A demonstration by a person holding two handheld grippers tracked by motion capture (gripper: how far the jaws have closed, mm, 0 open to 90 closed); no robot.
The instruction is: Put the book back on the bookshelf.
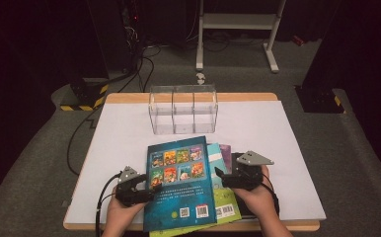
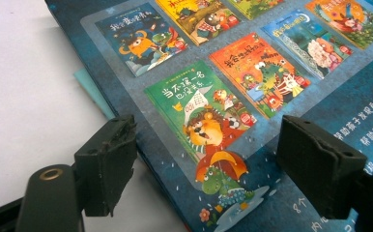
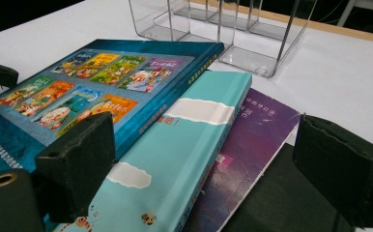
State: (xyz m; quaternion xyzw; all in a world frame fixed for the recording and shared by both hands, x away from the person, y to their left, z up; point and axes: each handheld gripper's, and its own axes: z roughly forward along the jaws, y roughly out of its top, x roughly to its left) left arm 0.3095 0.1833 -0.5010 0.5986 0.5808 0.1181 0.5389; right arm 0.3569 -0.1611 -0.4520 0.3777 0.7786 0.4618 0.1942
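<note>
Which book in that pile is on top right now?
The dark blue book, its cover showing a grid of small picture-book covers. It overlaps the light turquoise book, which in turn lies over the purple one.

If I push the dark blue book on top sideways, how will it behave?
The dark blue book looks hardback, so probably stiff and fairly heavy. Its glossy cover lies on a fanned stack, over the light blue book, so it may slide or pivot off.
</note>
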